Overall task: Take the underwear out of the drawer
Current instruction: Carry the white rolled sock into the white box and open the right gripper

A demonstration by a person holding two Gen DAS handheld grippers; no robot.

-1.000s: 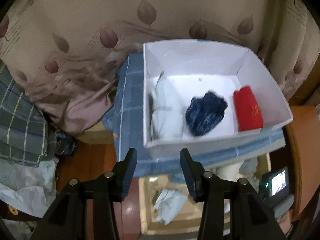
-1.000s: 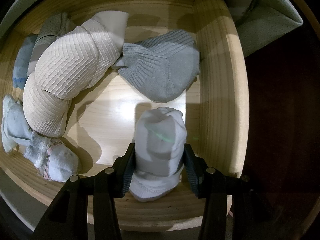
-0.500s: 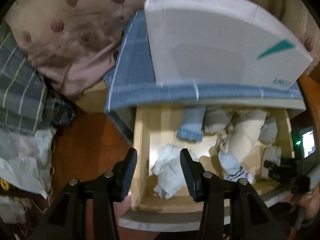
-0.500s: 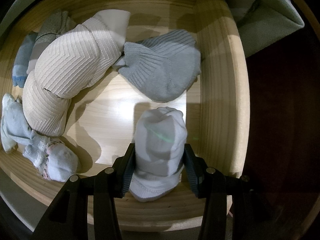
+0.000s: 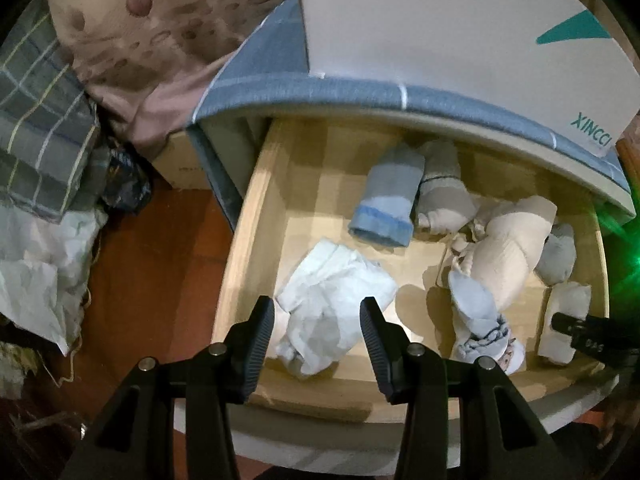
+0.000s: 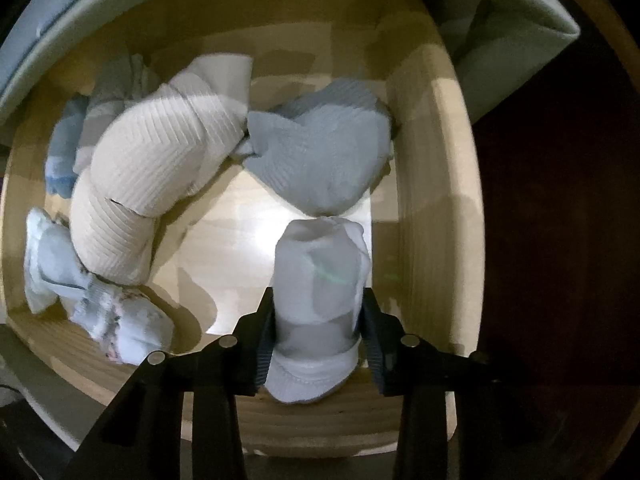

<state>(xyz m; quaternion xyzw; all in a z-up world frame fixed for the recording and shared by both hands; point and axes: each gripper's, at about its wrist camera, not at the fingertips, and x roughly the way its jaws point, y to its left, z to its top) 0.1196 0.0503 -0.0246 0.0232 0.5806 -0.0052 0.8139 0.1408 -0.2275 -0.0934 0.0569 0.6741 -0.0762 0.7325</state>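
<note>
The wooden drawer (image 5: 240, 240) stands open with several rolled garments in it. My left gripper (image 5: 317, 322) is open above the drawer's front left, over a crumpled white piece of underwear (image 5: 332, 300). My right gripper (image 6: 319, 316) is shut on a white rolled garment (image 6: 320, 280) at the drawer's front right corner; that garment also shows in the left wrist view (image 5: 564, 320). A grey ribbed roll (image 6: 324, 160) and a long cream ribbed roll (image 6: 160, 168) lie behind it. A blue-cuffed roll (image 5: 388, 200) lies at the back.
A white cardboard box (image 5: 460, 40) sits on the blue checked cloth (image 5: 272, 80) on top of the cabinet above the drawer. Bedding and clothes (image 5: 60, 120) are piled to the left over a red-brown floor (image 5: 160, 260).
My left gripper has swung down from the white box to the open drawer, now over the white underwear. My right gripper stays shut on the white roll, moved slightly.
</note>
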